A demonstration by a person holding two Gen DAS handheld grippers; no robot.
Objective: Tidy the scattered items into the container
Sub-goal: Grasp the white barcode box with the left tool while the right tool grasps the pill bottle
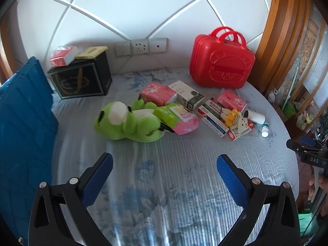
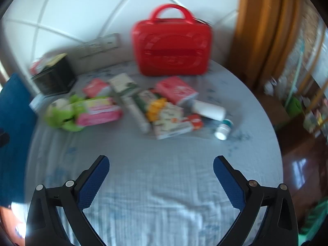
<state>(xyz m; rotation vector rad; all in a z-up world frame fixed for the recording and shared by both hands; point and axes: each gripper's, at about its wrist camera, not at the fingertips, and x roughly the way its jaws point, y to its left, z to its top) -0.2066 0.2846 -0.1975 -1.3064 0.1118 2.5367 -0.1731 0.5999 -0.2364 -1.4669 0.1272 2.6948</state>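
Observation:
A heap of items lies mid-bed: a green frog plush (image 1: 127, 121), pink tissue packs (image 1: 157, 93), a green-and-pink wipes pack (image 1: 177, 117), a white-green box (image 1: 187, 94), toothpaste boxes (image 1: 213, 116), a small yellow-white plush (image 1: 235, 119), a white bottle (image 1: 256, 116) and a small vial (image 1: 265, 130). A blue crate (image 1: 22, 135) stands at the left edge. My left gripper (image 1: 164, 164) hovers open over bare sheet, short of the heap. My right gripper (image 2: 161, 164) is also open and holds nothing; its view is blurred, showing the plush (image 2: 59, 112) and bottle (image 2: 209, 109).
A red hard case (image 1: 221, 65) stands shut against the padded headboard (image 1: 143, 16), also seen as case (image 2: 172, 47). A black gift box (image 1: 82, 78) with a pink pack on top sits back left. The bed's edge curves off on the right above a wooden floor (image 2: 295, 164).

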